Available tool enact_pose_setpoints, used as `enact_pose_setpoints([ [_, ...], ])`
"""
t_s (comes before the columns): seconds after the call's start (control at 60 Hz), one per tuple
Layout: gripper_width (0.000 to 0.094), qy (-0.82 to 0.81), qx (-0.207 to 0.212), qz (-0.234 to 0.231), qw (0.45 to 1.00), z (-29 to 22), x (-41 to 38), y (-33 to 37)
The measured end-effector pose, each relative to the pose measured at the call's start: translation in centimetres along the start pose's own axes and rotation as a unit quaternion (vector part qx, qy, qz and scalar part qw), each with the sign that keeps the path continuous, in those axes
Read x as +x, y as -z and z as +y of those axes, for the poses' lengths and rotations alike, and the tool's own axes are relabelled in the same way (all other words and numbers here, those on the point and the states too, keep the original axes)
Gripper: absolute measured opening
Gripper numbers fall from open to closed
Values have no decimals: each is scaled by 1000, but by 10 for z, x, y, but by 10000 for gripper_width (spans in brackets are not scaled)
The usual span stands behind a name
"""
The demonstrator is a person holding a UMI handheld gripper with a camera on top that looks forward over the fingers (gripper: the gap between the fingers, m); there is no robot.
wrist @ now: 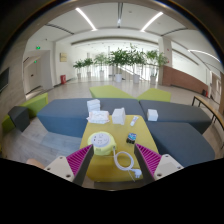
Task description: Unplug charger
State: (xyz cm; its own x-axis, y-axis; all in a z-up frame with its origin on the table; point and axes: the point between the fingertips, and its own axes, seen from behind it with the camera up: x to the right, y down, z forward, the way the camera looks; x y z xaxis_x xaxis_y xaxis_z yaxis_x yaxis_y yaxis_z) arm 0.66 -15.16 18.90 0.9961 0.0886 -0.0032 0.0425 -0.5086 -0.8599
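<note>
A round pale-yellow power socket hub (103,150) lies on the yellow table (112,132), just ahead of my left finger. A small white piece sits on its top; I cannot tell if it is the charger. A white cable (124,160) loops from the hub across the table and ends in a white plug (137,173) near my right finger. My gripper (113,161) is open, with the magenta pads (80,160) spread wide on either side of the hub and cable. It touches nothing.
Farther along the table stand white boxes (98,117), a white block (118,116) and a small dark-blue object (131,137). Grey sofas (60,112) flank the table, with a white cup (152,115) on the right one. Potted plants (122,58) stand in the hall beyond.
</note>
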Motion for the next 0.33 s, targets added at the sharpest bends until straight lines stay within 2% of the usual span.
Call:
enact_pose_setpoints([
  [0.067, 849, 26, 13, 7, 1000, -2, -5, 17],
  [0.15, 848, 25, 22, -14, 999, -1, -19, 33],
  [0.333, 839, 59, 2, 0, 998, 15, -12, 31],
])
